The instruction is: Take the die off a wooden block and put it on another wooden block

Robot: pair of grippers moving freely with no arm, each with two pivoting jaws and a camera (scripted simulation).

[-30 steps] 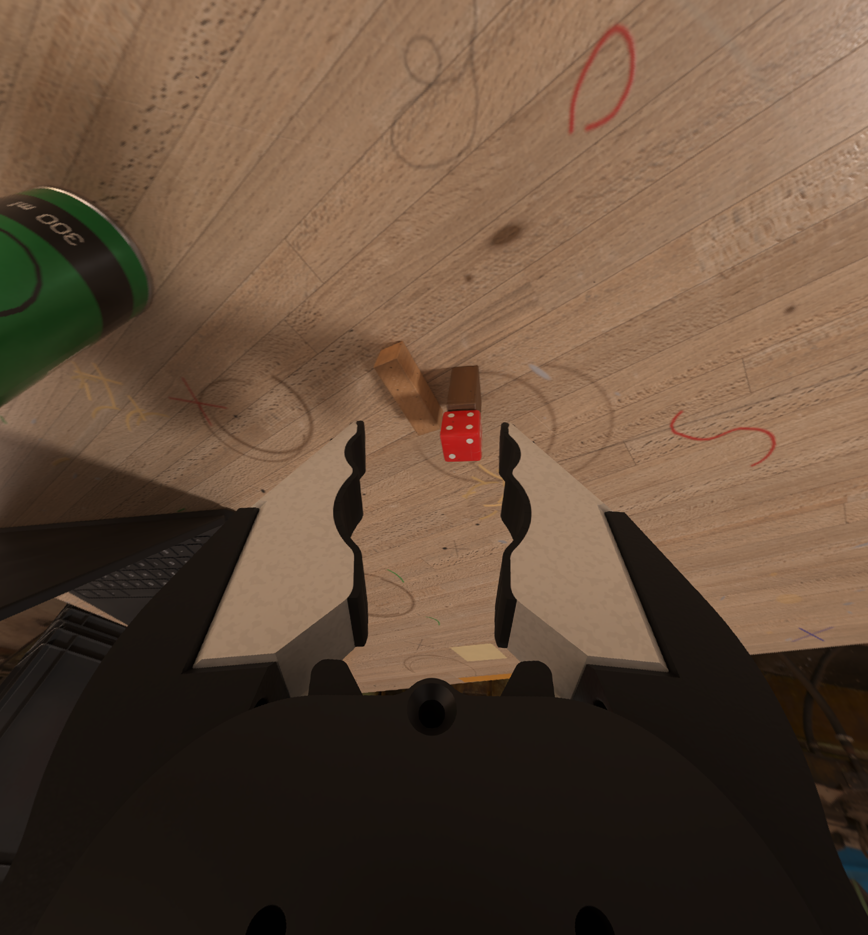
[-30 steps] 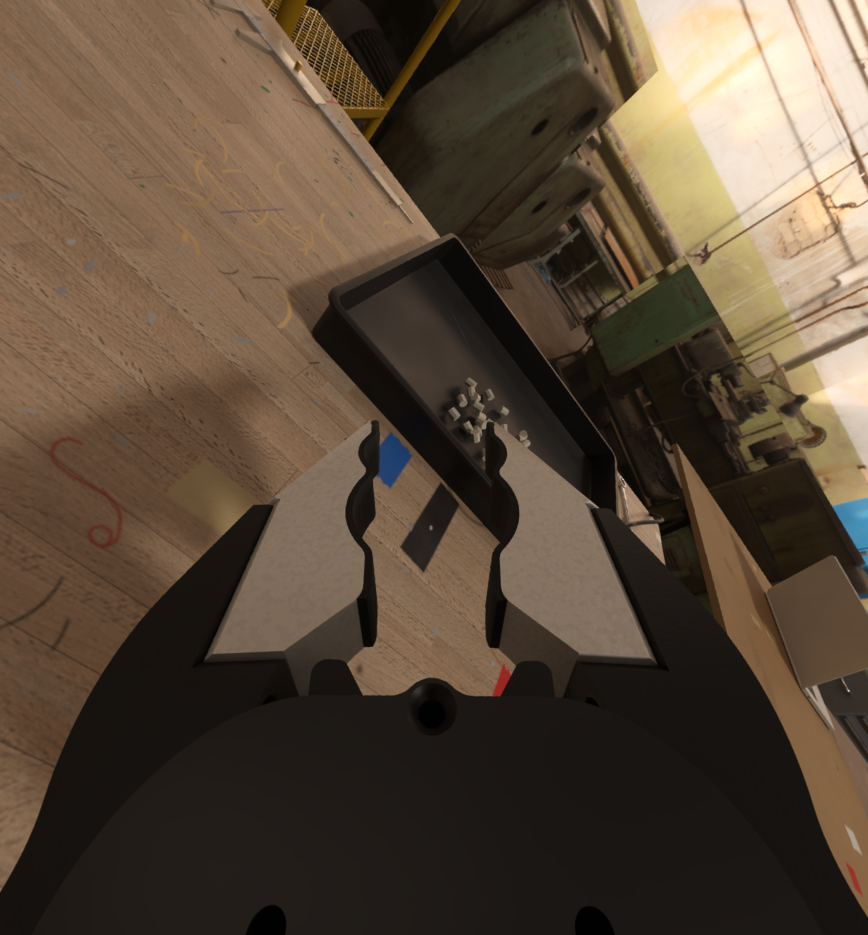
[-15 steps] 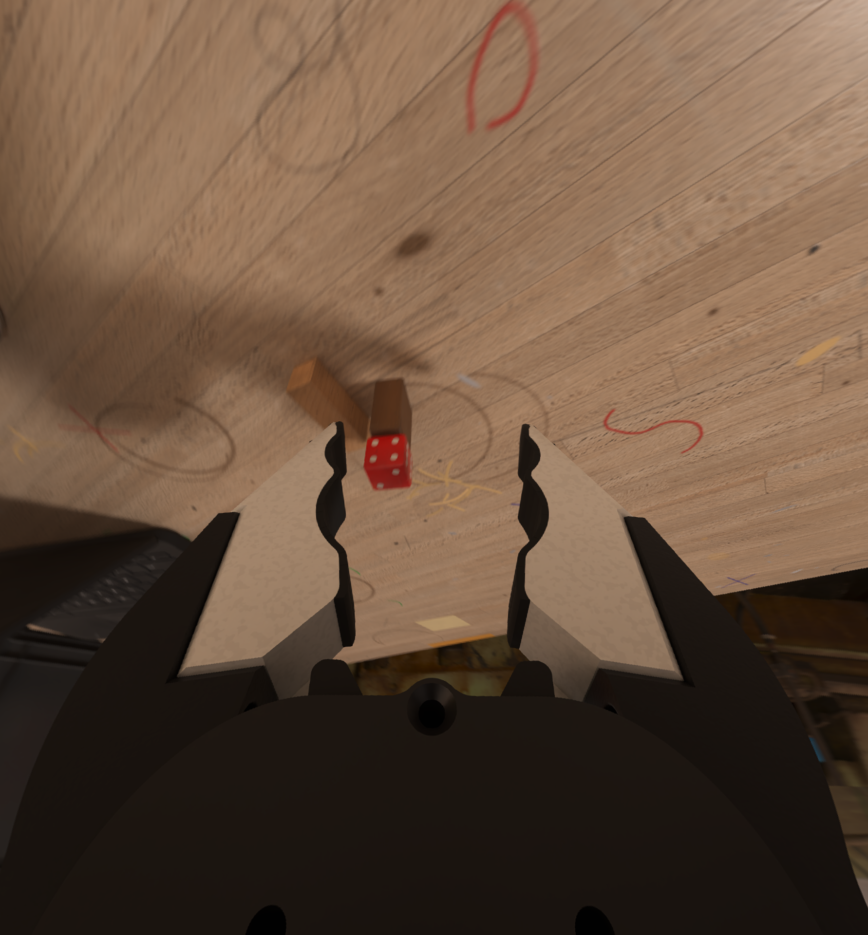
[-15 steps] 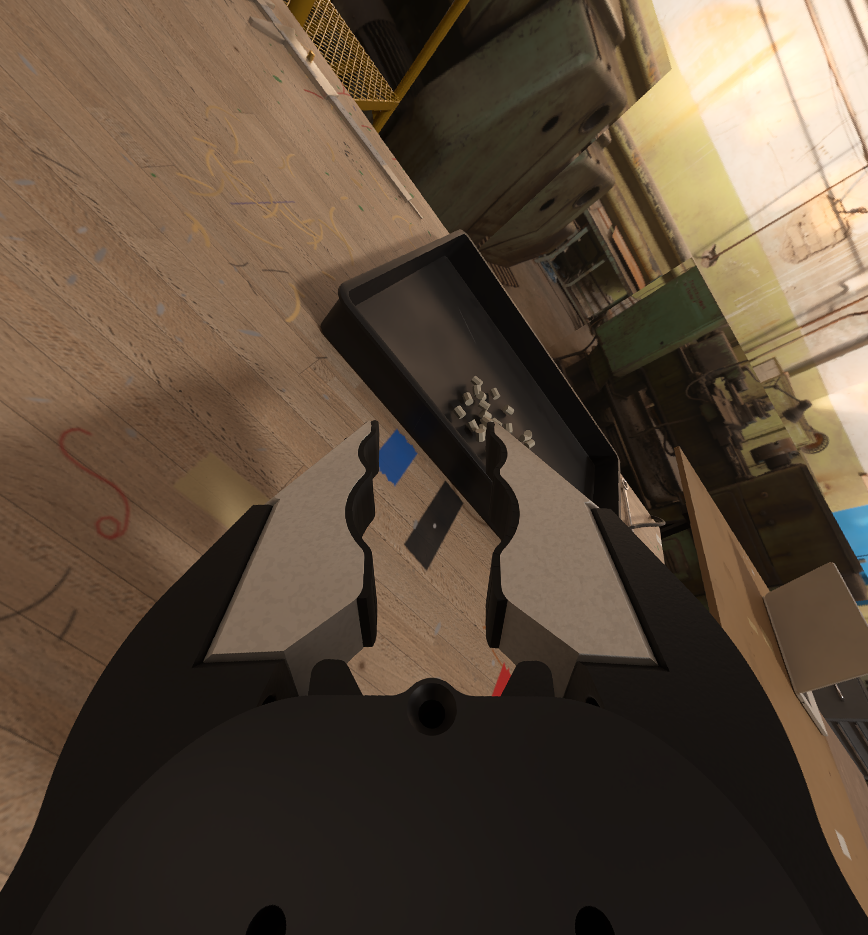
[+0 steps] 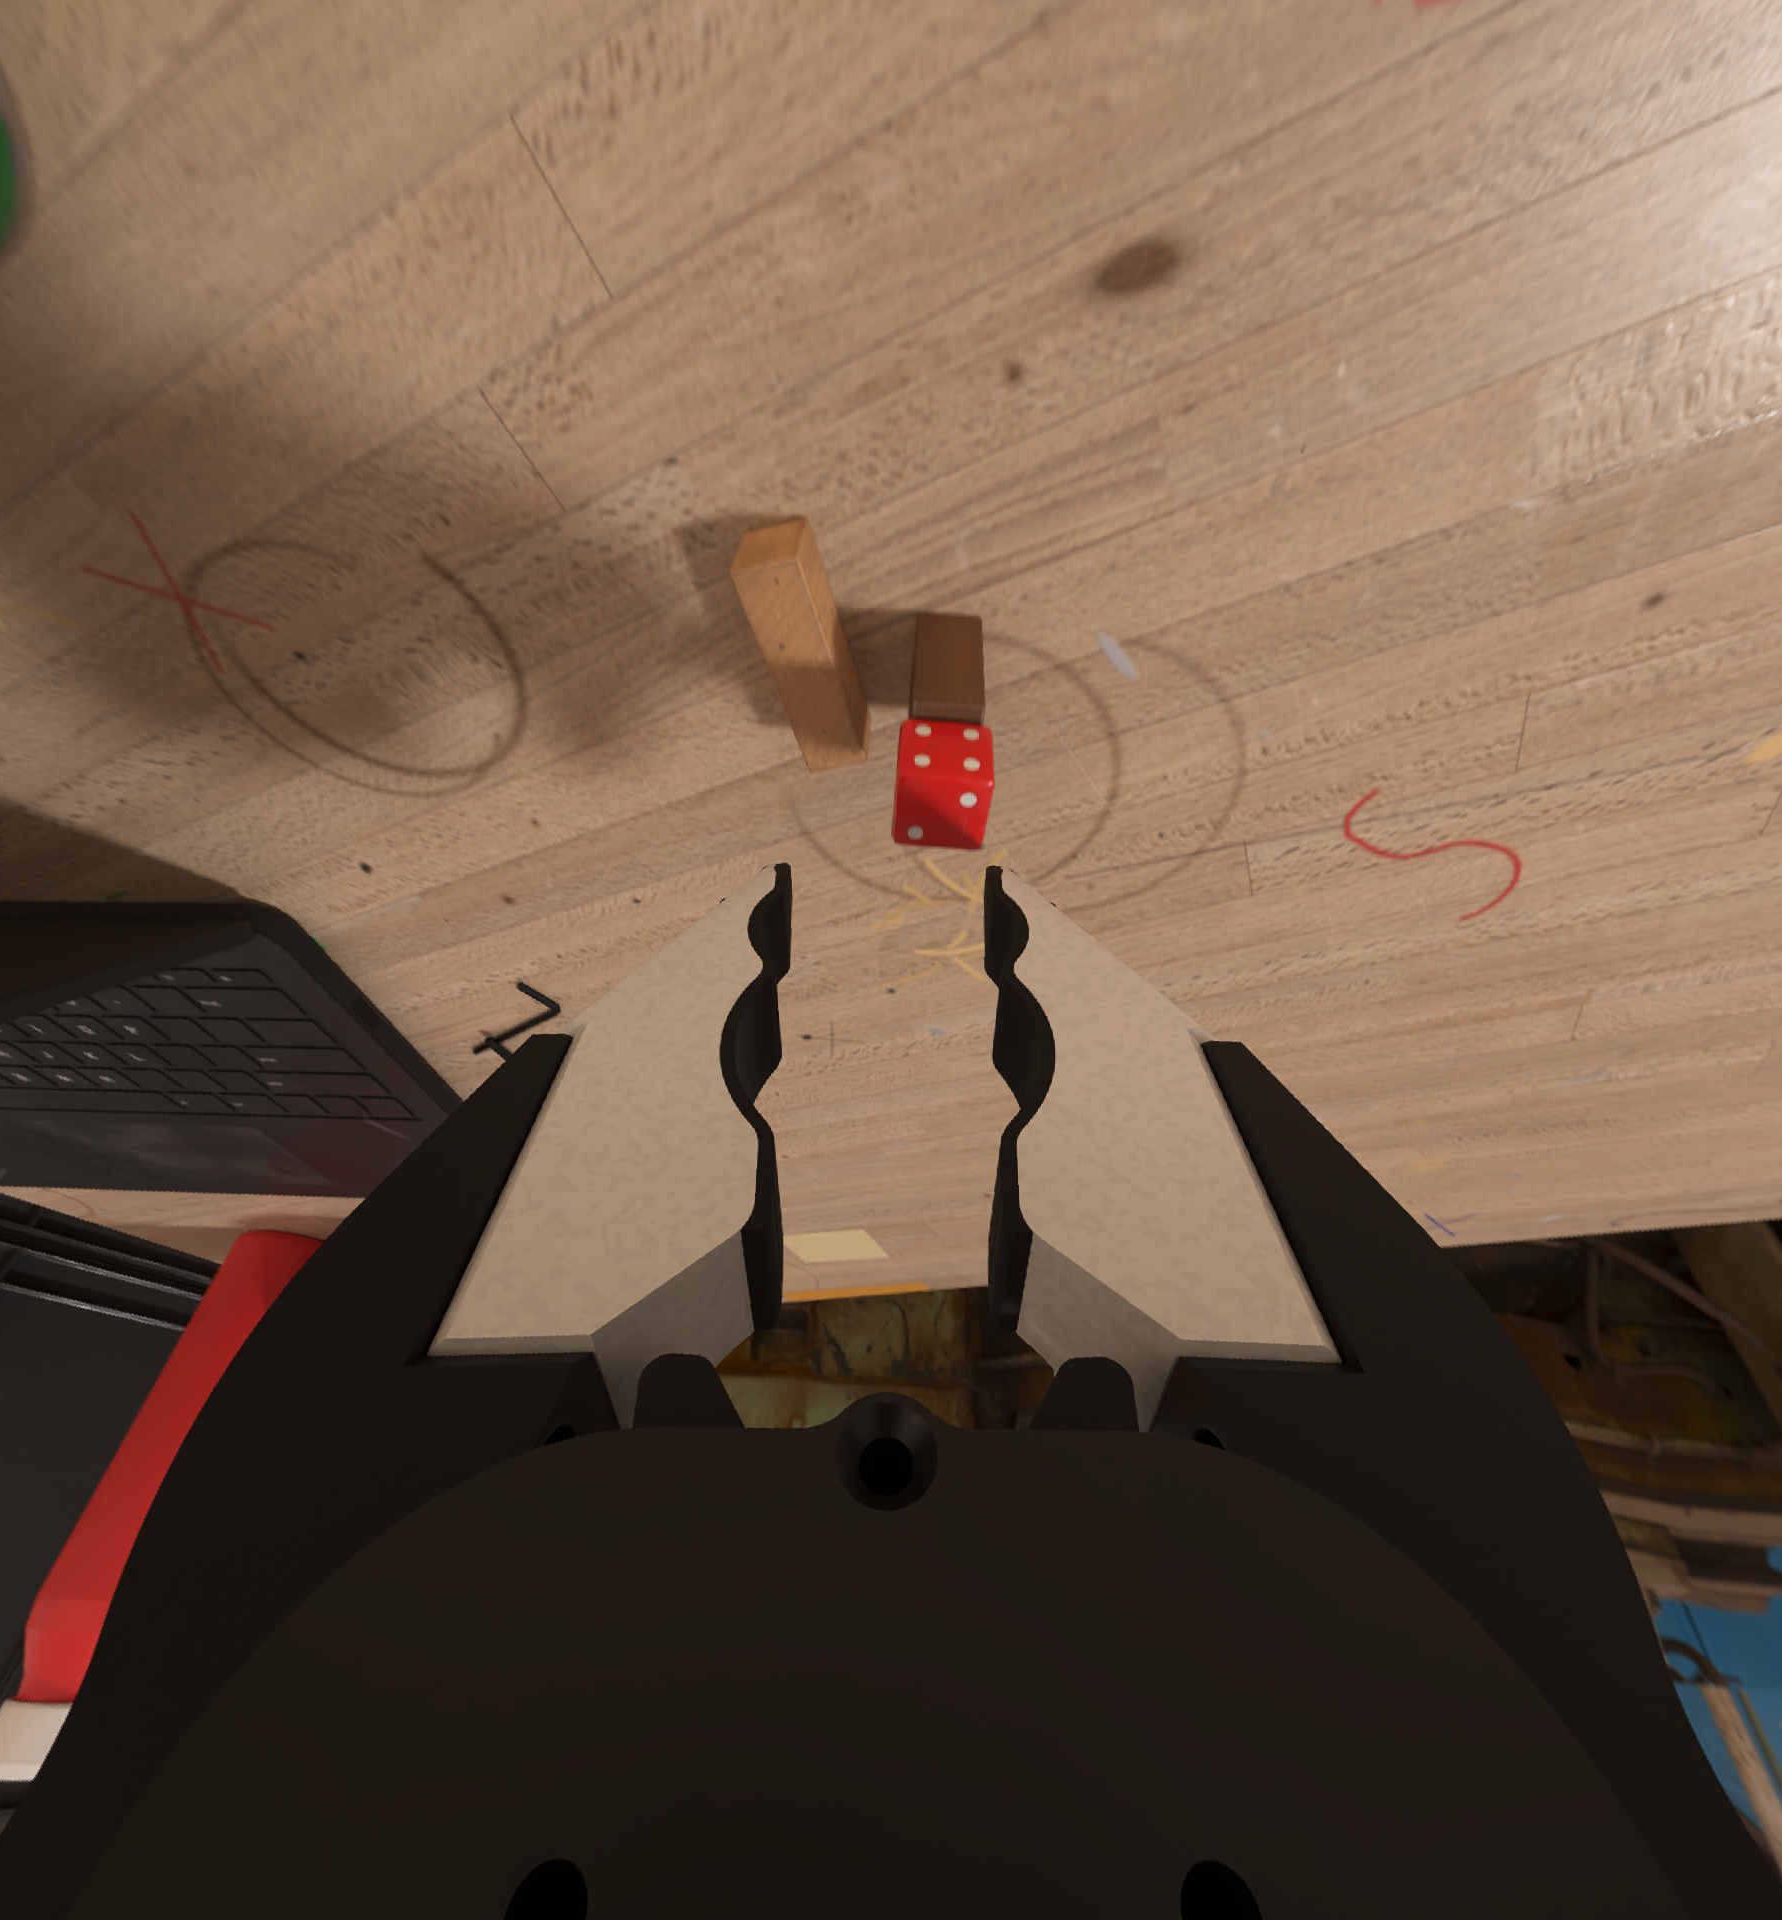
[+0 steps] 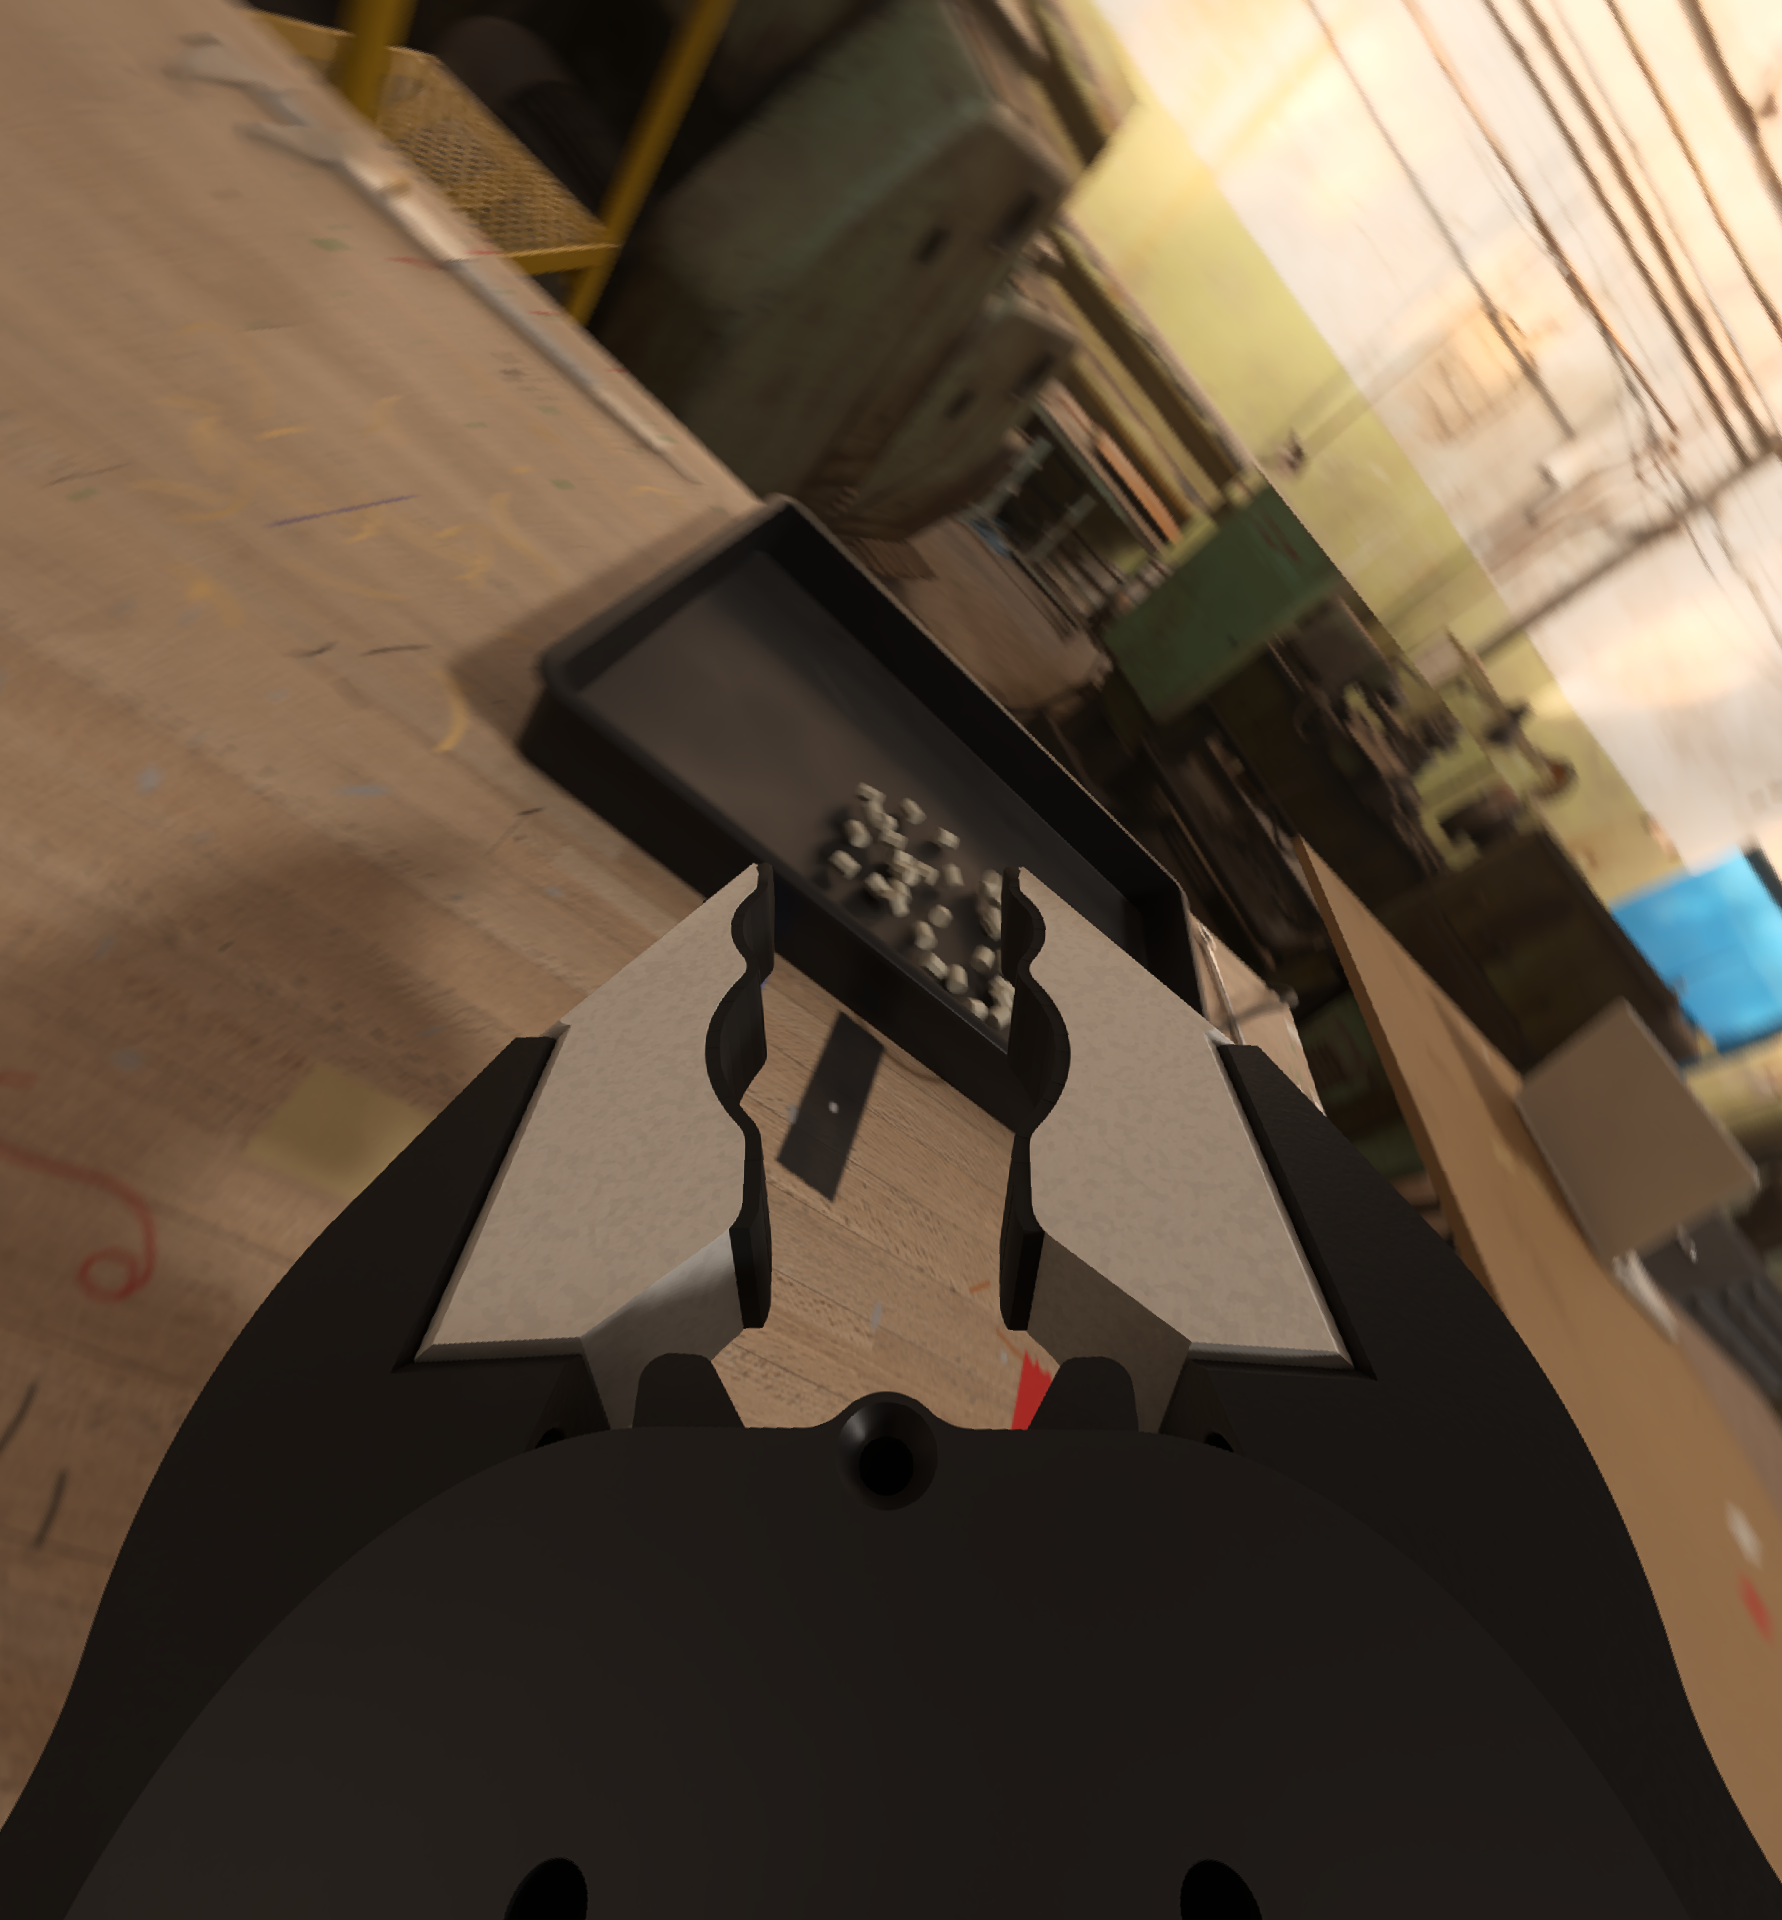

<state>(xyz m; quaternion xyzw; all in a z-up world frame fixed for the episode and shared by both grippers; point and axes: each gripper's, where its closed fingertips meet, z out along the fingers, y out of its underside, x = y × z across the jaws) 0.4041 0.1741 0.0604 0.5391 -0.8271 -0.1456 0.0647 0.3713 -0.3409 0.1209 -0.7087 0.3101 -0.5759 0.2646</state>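
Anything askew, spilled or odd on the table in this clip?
Little stands out. The red die sits atop the dark block, with the light block upright beside it. Small pale bits lie scattered loosely in the black tray, but all inside it. Pen scribbles mark the table.

Two black grippers (image 5: 887,883) (image 6: 887,883), pale speckled fingers (image 5: 638,1143), seemingly wavy dark pads.

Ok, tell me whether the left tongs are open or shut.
Open. The left tongs show a clear gap between the fingertips, holding nothing; the red die sits just beyond them.
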